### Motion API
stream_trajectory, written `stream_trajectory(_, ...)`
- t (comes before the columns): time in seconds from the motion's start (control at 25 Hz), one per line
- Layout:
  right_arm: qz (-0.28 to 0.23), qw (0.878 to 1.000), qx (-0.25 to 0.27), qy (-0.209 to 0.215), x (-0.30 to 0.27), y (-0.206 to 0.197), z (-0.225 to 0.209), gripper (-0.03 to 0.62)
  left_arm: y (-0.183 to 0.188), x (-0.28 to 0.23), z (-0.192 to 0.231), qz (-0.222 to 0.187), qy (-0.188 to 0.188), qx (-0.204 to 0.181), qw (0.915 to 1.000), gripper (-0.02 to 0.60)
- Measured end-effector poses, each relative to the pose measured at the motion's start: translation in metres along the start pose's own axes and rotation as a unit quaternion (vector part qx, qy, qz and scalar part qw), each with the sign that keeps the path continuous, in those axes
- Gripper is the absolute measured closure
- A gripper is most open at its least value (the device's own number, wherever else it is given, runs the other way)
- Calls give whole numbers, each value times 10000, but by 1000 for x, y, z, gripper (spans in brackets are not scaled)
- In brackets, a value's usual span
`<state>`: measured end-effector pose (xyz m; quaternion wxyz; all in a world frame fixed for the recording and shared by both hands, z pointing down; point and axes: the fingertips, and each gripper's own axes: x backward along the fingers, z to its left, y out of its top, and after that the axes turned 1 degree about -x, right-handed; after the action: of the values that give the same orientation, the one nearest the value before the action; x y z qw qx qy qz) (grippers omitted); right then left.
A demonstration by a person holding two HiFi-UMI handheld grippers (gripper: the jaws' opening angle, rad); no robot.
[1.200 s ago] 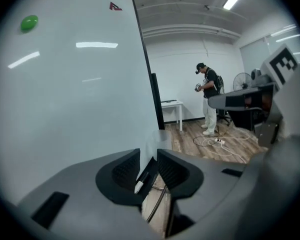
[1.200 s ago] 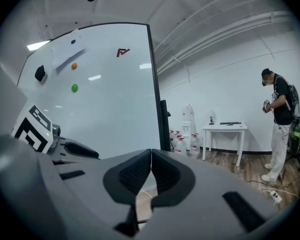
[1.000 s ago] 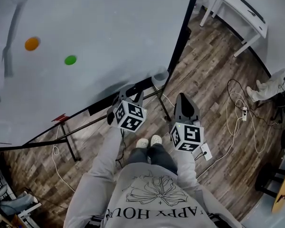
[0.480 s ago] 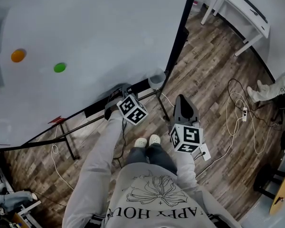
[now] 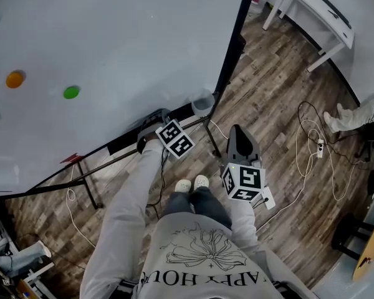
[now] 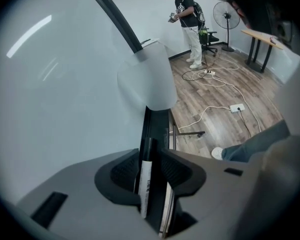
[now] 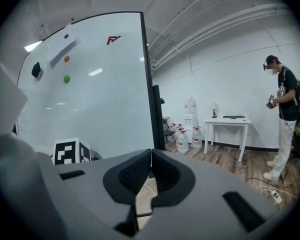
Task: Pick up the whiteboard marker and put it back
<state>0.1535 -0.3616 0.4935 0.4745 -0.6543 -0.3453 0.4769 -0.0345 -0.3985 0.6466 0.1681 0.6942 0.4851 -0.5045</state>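
Note:
The whiteboard marker (image 6: 145, 179), white-bodied with a black cap, lies along the black tray (image 6: 157, 124) under the whiteboard (image 5: 112, 42). My left gripper (image 6: 150, 156) points steeply down at the tray with the marker between its jaws. They are opening, and a dark gap shows between the marker and the right pad. In the head view the left gripper (image 5: 152, 118) sits at the tray (image 5: 121, 143), and the marker is hidden there. My right gripper (image 5: 240, 134) hangs apart over the floor, nearly level, its jaws (image 7: 151, 154) shut on nothing.
A pale translucent cup (image 6: 147, 81) sits at the tray's far end by the board's black frame. Orange (image 5: 15, 78) and green (image 5: 71, 92) magnets stick to the board. A white table (image 5: 318, 17), floor cables (image 5: 311, 148), water jugs (image 7: 187, 136) and another person (image 7: 285, 99) are to the right.
My left gripper has dropped to the tray and rolled, its marker cube turning. The right gripper has hardly shifted.

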Motion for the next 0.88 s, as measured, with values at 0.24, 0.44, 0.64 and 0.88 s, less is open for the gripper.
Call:
stream_trajectory(0.24, 0, 10000, 10, 13, -3, 1, 0, 591, -1, -5, 0, 133, -21, -116, 9998, 465)
stream_trajectory(0.44, -32, 10000, 35, 24, -4, 5, 3, 591, -6, -11, 0, 262, 79, -202, 9994, 514)
stream_trajectory(0.64, -38, 10000, 18, -20, -3, 6, 3, 591, -6, -11, 0, 214, 76, -212, 9995, 517)
stream_trajectory(0.88, -64, 10000, 19, -45, 2, 8, 5, 591, -6, -9, 1, 112, 85, -175, 9997, 525)
